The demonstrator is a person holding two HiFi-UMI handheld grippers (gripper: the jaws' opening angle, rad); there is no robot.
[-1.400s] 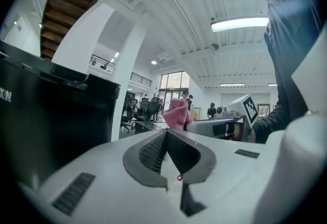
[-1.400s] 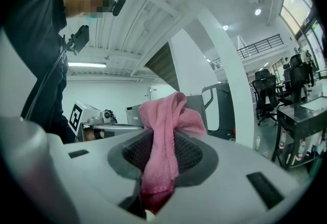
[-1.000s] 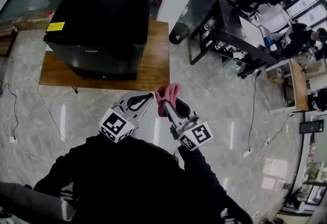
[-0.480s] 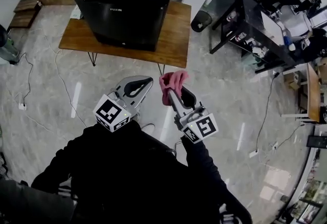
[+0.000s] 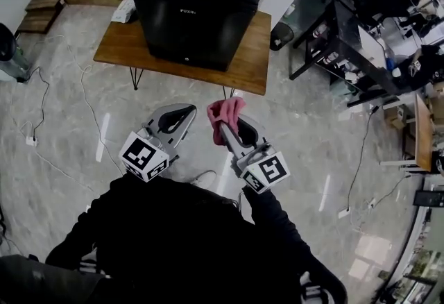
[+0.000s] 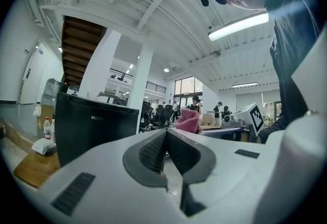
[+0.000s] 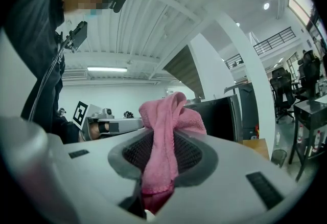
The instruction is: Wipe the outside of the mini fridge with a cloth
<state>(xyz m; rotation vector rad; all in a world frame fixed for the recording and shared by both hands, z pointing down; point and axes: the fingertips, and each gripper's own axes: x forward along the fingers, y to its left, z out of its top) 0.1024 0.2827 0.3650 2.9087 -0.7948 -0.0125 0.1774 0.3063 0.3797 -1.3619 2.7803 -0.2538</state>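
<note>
— What is in your grippers at this moment?

— Your right gripper [image 7: 163, 141] is closed on the pink cloth [image 7: 164, 115]. A bunch of the cloth stands up above the jaws, and one fold hangs down between them. Your left gripper [image 6: 166, 138] has its jaws pressed together with nothing between them.

— How will the cloth behave?

— I judge it to be soft, light and limp. It will fold under pressure, so press the bunched part flat on the panel. Grip it firmly so that it does not slip out when it drags.

— And the fridge?

— The black mini fridge [image 5: 198, 4] stands on the wooden table [image 5: 255, 53], well apart from both grippers. Its front is near the table's front edge, and a bare strip shows at the right edge. It looks stiff, smooth and heavy, and I think a wipe will not move it. You need not take hold of it; let only the cloth touch it.
</note>
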